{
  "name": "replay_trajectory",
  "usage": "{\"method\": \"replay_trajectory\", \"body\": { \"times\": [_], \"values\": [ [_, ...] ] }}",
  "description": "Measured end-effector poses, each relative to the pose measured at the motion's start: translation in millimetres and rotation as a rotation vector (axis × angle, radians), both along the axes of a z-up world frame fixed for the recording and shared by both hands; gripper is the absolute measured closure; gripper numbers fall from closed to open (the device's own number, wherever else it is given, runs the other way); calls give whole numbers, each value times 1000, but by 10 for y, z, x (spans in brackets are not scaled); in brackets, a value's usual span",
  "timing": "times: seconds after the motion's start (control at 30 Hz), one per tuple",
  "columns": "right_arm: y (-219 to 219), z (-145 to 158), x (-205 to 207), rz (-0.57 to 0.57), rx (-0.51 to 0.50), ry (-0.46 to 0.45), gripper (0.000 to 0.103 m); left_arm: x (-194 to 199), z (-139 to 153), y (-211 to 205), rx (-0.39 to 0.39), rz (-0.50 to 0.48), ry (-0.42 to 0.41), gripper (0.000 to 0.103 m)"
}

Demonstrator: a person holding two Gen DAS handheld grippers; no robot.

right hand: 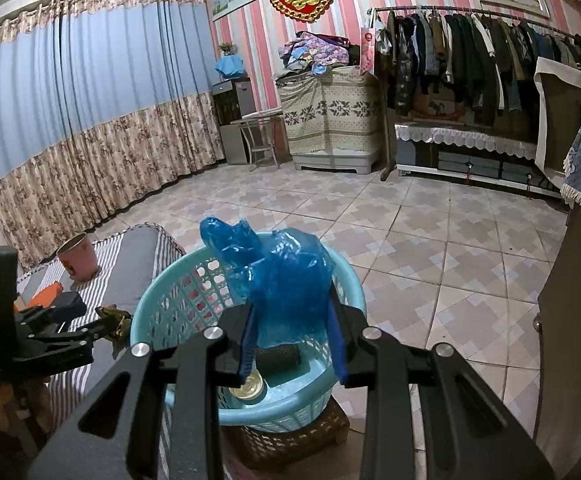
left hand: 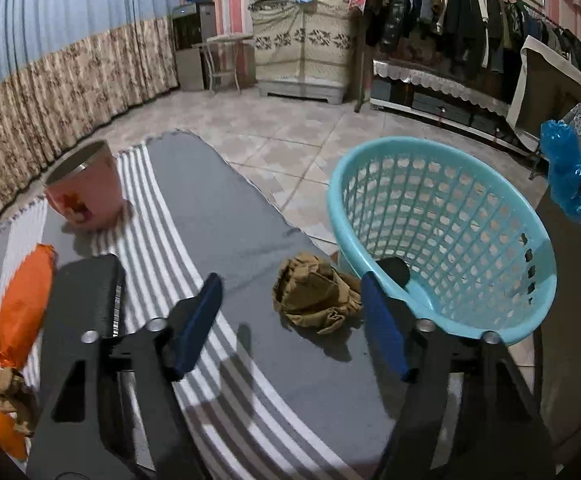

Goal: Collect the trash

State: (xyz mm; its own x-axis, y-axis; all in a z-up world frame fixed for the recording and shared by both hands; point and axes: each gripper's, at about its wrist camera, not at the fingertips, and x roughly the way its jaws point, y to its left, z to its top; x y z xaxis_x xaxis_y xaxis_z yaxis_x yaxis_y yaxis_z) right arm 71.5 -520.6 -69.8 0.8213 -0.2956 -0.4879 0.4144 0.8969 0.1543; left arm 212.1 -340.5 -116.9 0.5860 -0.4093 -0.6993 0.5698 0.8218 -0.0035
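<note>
A turquoise plastic basket (left hand: 470, 216) stands beside the striped table; it also shows in the right wrist view (right hand: 178, 300). My right gripper (right hand: 294, 336) is shut on a crumpled blue plastic bag (right hand: 278, 268), held over the basket; the bag shows at the right edge of the left wrist view (left hand: 570, 172). My left gripper (left hand: 290, 324) is open above the table, with a crumpled brown paper wad (left hand: 314, 292) just ahead between its fingers. In the basket lie a dark object (right hand: 278, 360) and a round metal lid or can (right hand: 248, 390).
A pink cup (left hand: 86, 192) stands at the far left of the table. An orange wrapper (left hand: 26, 300), a black case (left hand: 86, 292) and more brown and orange scraps (left hand: 6, 408) lie at the left. The basket rests on a wicker stool (right hand: 290, 436). Tiled floor lies beyond.
</note>
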Motion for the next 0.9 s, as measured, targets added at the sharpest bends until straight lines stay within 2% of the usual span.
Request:
{"method": "replay_trajectory", "body": {
  "times": [0.13,0.27,0.37,0.5,0.67,0.77,0.9],
  "values": [
    [9,-14,4,2,4,1,72,62,-58,-11,-51,-34,83,62],
    [92,-28,3,12,-8,10,72,7,-42,-11,-68,-40,73,66],
    [135,-35,13,17,-13,18,72,-40,20,-15,-50,-24,25,67],
    [153,-19,24,19,-22,20,72,-179,228,-29,-26,-13,-96,67],
    [150,-28,25,12,-22,23,72,-305,507,-190,-39,-30,-201,67],
    [113,-14,54,5,-16,30,72,-332,596,-357,-63,-60,-210,67],
    [39,-55,94,-8,2,60,72,-295,615,-524,-96,-89,-181,67]
  ]
}}
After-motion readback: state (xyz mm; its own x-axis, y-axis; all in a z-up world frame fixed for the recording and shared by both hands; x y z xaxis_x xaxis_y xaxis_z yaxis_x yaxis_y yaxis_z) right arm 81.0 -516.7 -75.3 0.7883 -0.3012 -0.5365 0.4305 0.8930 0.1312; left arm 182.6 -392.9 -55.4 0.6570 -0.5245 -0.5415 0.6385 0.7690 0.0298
